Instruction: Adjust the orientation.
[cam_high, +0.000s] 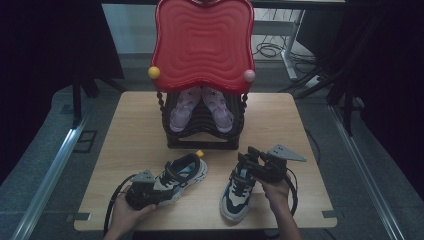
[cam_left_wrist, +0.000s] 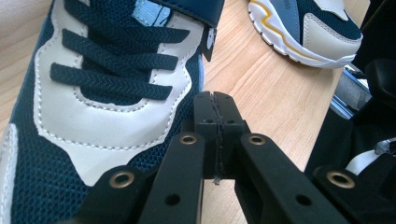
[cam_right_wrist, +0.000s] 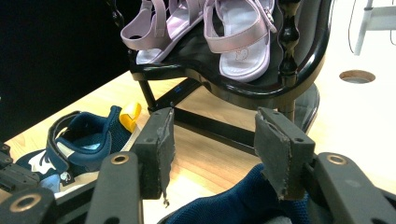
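Right gripper (cam_high: 253, 159) jaws wide, astride the right sneaker's (cam_high: 238, 189) heel collar, seemingly untouching, toe toward the person; left gripper (cam_left_wrist: 215, 122) jaws closed, empty.

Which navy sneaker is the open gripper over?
The right gripper is open over the right sneaker, at its heel; the left sneaker lies by the shut left gripper.

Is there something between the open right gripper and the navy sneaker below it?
Nothing visible. The right gripper has its jaws apart directly over the heel of the navy and cream mesh sneaker; only air shows between them.
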